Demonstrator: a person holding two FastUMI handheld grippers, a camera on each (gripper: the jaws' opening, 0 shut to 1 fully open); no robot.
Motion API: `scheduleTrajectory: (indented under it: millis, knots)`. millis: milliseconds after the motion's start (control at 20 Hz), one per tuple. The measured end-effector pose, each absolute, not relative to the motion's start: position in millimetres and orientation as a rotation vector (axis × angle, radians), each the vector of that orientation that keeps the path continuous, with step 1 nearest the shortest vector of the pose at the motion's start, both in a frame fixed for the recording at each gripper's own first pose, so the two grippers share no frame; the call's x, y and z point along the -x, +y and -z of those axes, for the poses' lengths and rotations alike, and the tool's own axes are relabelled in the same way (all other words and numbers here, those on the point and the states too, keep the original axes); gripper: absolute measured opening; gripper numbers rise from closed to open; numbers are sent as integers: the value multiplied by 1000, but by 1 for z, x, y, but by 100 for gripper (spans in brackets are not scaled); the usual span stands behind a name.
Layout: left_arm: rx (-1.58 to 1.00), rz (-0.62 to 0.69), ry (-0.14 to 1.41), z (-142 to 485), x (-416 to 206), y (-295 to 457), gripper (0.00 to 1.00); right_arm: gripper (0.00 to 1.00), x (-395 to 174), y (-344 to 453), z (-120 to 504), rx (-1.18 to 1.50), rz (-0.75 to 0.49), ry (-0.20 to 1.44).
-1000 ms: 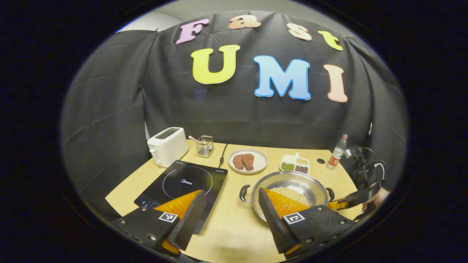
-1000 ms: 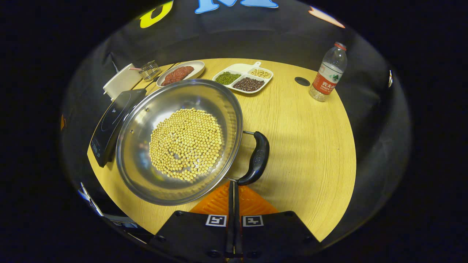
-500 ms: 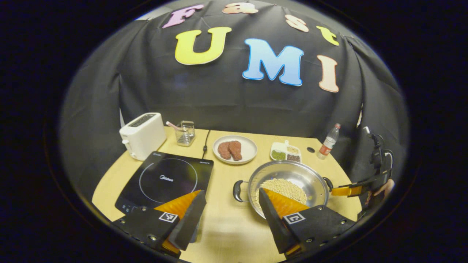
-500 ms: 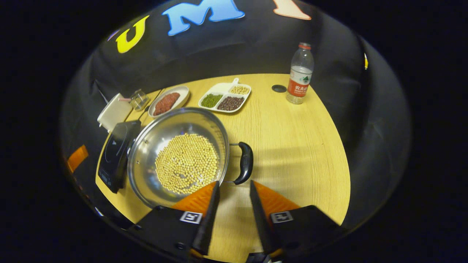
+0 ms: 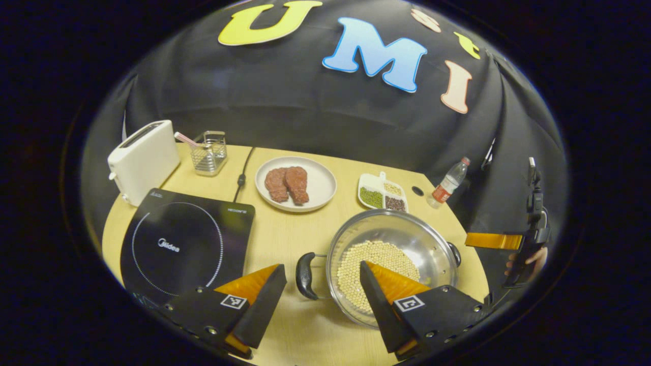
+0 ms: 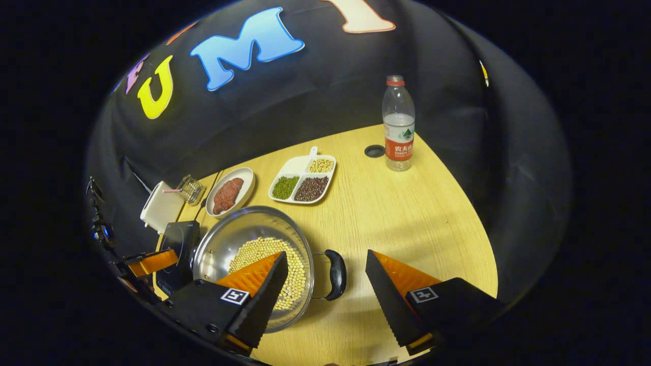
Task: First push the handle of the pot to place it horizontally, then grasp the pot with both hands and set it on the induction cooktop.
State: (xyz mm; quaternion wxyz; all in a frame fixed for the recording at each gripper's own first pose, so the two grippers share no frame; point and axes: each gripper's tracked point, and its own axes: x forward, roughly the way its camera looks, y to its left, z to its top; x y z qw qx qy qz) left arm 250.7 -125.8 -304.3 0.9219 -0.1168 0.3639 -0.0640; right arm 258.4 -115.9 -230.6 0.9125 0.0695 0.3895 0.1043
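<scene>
Pot (image 5: 394, 251): steel, round, holding a layer of pale beans (image 5: 374, 264), standing on the wooden table (image 5: 285, 239) at about 3 o'clock from the cooktop (image 5: 185, 244) and apart from it, not on it. Two black loop handles: one (image 5: 305, 268) at the pot's 9 o'clock in the left gripper view, between pot and cooktop; the other (image 6: 336, 274) at the pot's 3 o'clock in the right gripper view. Left gripper (image 5: 323, 290): jaws spread wide, holding nothing, the near handle showing in the gap between its fingers, untouched. Right gripper (image 6: 325, 282): jaws likewise wide apart and empty, straddling the other handle in its own view without contact; seen also from the left gripper view at 3 o'clock of the pot, with a hand (image 5: 529, 259) on it. Cooktop: black glass, bare, at the table's left end. Toaster (image 5: 142, 160): white, at 11 o'clock of the cooktop. Wire basket (image 5: 208, 152): just beside the toaster. Plate (image 5: 323, 178) with two pieces of meat (image 5: 287, 184): at 11 o'clock of the pot. Divided dish (image 5: 379, 185) of beans: at 12 o'clock of the pot. Bottle (image 6: 398, 124): upright, near the far right edge.
</scene>
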Motion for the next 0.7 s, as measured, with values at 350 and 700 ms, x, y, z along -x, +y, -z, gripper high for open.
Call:
scheduleTrajectory:
  millis: [350, 700]
  knots:
    - [232, 170, 819, 363, -280, -133, 89, 98, -272, -104, 281, -89, -259, 881]
    - [273, 201, 859, 395, -281, -136, 84, 98, -276, -95, 313, -101, -265, 925]
